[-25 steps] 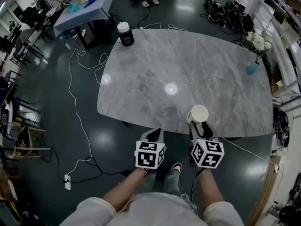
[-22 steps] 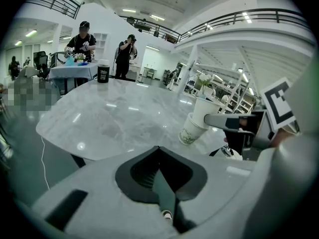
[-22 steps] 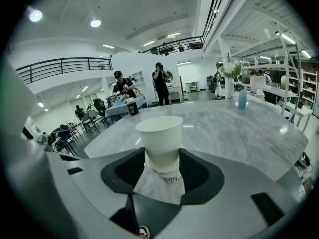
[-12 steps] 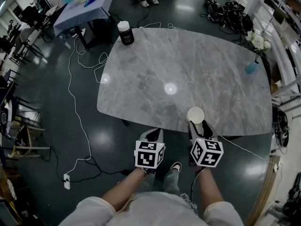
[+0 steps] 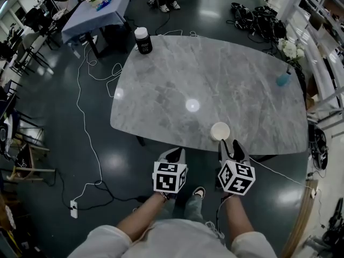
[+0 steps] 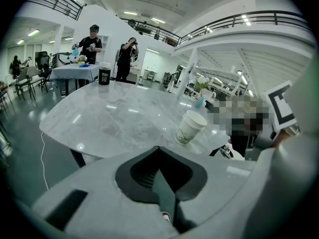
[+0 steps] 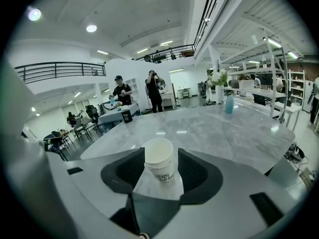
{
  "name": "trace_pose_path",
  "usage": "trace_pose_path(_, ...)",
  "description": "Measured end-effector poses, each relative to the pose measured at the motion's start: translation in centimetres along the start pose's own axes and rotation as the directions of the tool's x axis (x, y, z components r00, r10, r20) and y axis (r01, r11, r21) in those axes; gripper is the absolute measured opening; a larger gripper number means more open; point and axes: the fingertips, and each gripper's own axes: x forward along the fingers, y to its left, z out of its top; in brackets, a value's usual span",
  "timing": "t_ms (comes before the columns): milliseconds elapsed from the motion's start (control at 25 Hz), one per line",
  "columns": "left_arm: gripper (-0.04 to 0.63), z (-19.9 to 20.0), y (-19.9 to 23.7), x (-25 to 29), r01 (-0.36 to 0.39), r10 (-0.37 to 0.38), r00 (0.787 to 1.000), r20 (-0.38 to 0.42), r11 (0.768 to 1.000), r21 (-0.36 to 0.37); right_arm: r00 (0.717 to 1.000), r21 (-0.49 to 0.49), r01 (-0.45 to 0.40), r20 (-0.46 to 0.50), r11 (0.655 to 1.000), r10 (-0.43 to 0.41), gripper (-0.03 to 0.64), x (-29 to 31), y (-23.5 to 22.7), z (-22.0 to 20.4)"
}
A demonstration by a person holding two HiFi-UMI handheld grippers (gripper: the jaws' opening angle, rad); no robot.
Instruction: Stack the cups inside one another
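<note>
Cups (image 7: 159, 167) between parted right gripper (image 7: 158, 152) jaws

The oval grey marble-look tabletop (image 5: 215, 79) is polished and glossy, mirroring the ceiling lights; the dark smooth floor (image 5: 107, 160) shines likewise; the white paper cups (image 5: 220, 131) look matt. The left gripper (image 6: 159, 151) and right gripper (image 7: 160, 157) have matt grey plastic shells with black, ribbed, rubbery-looking jaw linings; the pale blue tablecloth (image 5: 97, 18) looks like soft cloth.
</note>
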Motion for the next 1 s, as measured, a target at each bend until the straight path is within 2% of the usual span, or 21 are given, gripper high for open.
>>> trace_pose_path(200, -0.006, 0.3, -0.6, -0.5, 0.003, -0.003, 1.0, 0.018, 1.0, -0.003, 0.999, 0.021, 0.006, 0.032, 1.0, -0.007, 0.201, -1.7, -0.9, 0.7)
trace_pose_path(320, -0.006, 0.8, -1.3, -0.7, 0.01, -0.01, 0.999, 0.035, 1.0, -0.001, 0.998, 0.023, 0.033, 0.05, 0.999, -0.034, 0.13, -2.6, -1.9, 1.2)
trace_pose_path(680, -0.006, 4.3, -4.1, -2.1, 0.026, -0.029, 0.991, 0.127, 0.999, 0.022, 0.991, 0.041, 0.067, 0.115, 0.997, -0.071, 0.039, -6.5, -4.5, 3.5)
trace_pose_path(1000, -0.006, 6.8, -5.8, -3.5, 0.014, -0.025, 0.98, 0.197, 0.998, 0.054, 0.984, 0.008, 0.056, 0.172, 0.998, -0.056, 0.02, -8.9, -5.9, 5.8)
